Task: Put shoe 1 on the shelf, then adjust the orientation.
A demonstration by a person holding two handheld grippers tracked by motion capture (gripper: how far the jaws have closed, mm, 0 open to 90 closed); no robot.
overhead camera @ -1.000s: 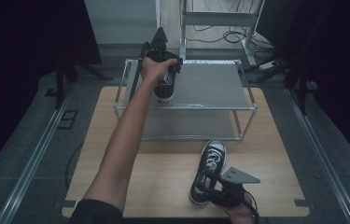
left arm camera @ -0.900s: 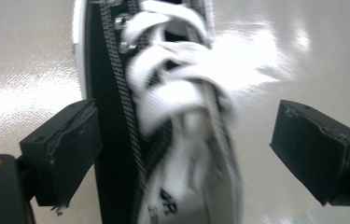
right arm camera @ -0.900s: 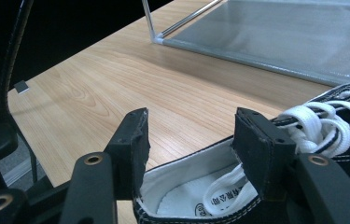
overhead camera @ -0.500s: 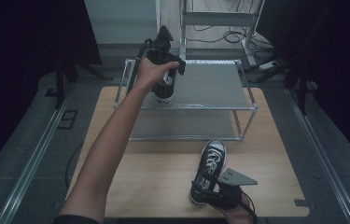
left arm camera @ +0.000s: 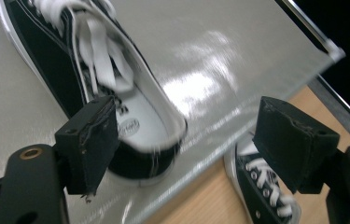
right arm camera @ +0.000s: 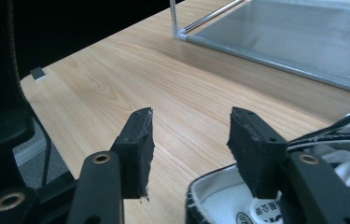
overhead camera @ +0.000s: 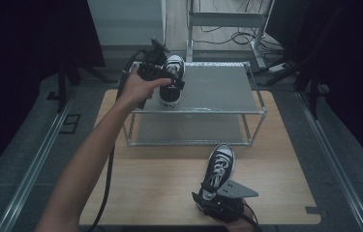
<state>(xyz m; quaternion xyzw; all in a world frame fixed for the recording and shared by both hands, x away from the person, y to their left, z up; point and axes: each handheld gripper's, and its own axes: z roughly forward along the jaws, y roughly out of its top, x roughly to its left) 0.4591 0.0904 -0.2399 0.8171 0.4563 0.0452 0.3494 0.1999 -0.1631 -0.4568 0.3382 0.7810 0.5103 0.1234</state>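
A black sneaker with white laces [overhead camera: 171,96] [left arm camera: 130,116] stands on the top shelf of a metal rack [overhead camera: 218,87], at its left end. My left gripper [overhead camera: 172,81] [left arm camera: 186,135] is open over the sneaker's heel, with one pad [left arm camera: 91,140] beside the heel collar and the other out over the shelf edge. The matching sneaker [overhead camera: 218,169] [right arm camera: 219,205] [left arm camera: 261,191] lies on the wooden table [overhead camera: 159,179] in front of the rack. At that sneaker's heel my right gripper [overhead camera: 203,194] [right arm camera: 191,140] is open, one jaw above the heel opening and the other outside it.
The rack has a lower shelf [overhead camera: 189,128] under the top one. A cable [overhead camera: 106,179] trails from the left gripper down the table's left side. Dark floor, metal rails and chair legs surround the table.
The left hand has drawn back a little to the left, so more of the sneaker on the shelf now shows past the gripper. The right gripper and the table sneaker have not moved.
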